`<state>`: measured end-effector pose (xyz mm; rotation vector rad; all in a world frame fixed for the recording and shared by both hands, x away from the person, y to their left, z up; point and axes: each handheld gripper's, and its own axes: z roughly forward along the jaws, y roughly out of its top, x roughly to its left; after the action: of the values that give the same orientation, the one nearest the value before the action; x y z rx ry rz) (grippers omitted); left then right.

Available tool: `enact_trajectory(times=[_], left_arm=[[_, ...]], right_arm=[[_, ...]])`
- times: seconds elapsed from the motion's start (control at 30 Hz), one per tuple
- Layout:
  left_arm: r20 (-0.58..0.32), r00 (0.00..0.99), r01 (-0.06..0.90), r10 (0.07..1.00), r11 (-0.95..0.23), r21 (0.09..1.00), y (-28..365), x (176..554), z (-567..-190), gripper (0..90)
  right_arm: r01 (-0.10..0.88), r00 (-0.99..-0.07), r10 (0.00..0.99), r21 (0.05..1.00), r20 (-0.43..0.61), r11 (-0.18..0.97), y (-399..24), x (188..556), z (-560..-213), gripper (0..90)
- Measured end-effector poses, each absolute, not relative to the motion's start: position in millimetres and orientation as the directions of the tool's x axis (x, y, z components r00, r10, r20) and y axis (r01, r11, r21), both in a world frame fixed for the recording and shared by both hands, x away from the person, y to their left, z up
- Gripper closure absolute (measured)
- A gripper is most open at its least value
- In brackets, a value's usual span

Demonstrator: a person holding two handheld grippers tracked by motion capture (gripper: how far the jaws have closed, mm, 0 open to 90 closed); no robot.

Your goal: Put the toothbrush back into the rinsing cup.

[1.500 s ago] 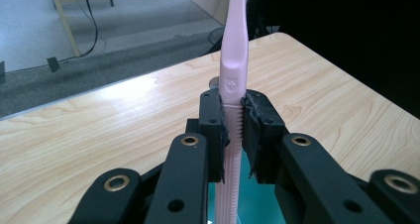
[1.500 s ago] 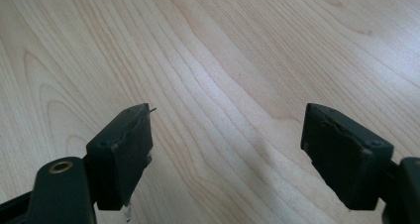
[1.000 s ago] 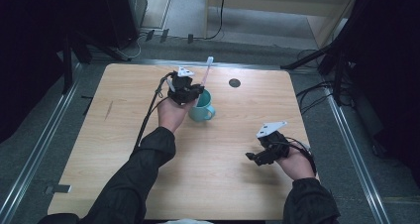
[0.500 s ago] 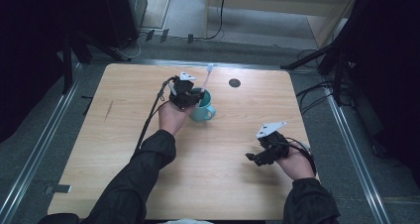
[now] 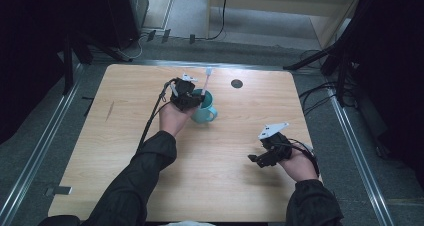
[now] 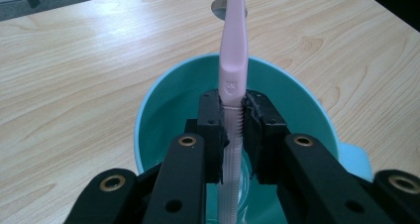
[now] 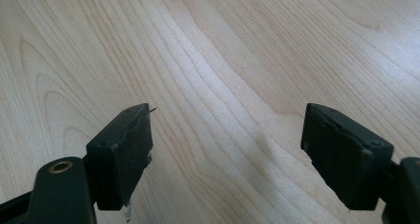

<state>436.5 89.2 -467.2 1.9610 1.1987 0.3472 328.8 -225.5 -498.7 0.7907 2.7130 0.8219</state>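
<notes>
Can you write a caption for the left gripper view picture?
Left gripper pinching a pink toothbrush upright over a teal cup on the wooden table.

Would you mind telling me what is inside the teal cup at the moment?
The pink toothbrush, clamped by the left gripper, reaches down into the teal cup. The cup's visible wall looks bare; its bottom and the toothbrush's lower end are covered by the jaws.

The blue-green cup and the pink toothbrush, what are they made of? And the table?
The cup looks like smooth, glossy plastic, though glazed ceramic is possible. The toothbrush looks like matte pink plastic, with a moulded logo and ridges. The table shows pale wood grain, perhaps a laminate.
</notes>
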Motion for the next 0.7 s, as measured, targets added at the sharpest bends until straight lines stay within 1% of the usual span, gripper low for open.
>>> enact_trajectory(times=[0.37,0.5,0.57,0.6,0.7], left_arm=[[-0.177,0.508,0.633,0.843,-0.225,0.741,91.4,436.2,-462.7,73.2],[-0.213,0.525,0.649,0.824,-0.226,0.726,95.6,435.7,-454.9,69.9],[-0.21,0.533,0.637,0.82,-0.226,0.737,98.2,433.4,-448.2,69.3],[-0.222,0.535,0.643,0.815,-0.223,0.733,99.5,433.1,-445.2,68.4],[-0.219,0.548,0.649,0.807,-0.245,0.72,100.9,432.4,-440.2,65.0]], right_arm=[[0.433,-0.839,0.544,0.563,-0.034,0.704,-225.1,329.1,-498.9,19.9],[0.434,-0.839,0.543,0.56,-0.033,0.705,-225.1,329.1,-499.3,19.9],[0.434,-0.839,0.543,0.559,-0.034,0.706,-225.6,329.1,-499.6,19.9],[0.436,-0.839,0.544,0.558,-0.034,0.706,-226.0,329.2,-499.7,19.9],[0.436,-0.839,0.544,0.558,-0.031,0.706,-226.1,329.8,-499.8,19.9]])
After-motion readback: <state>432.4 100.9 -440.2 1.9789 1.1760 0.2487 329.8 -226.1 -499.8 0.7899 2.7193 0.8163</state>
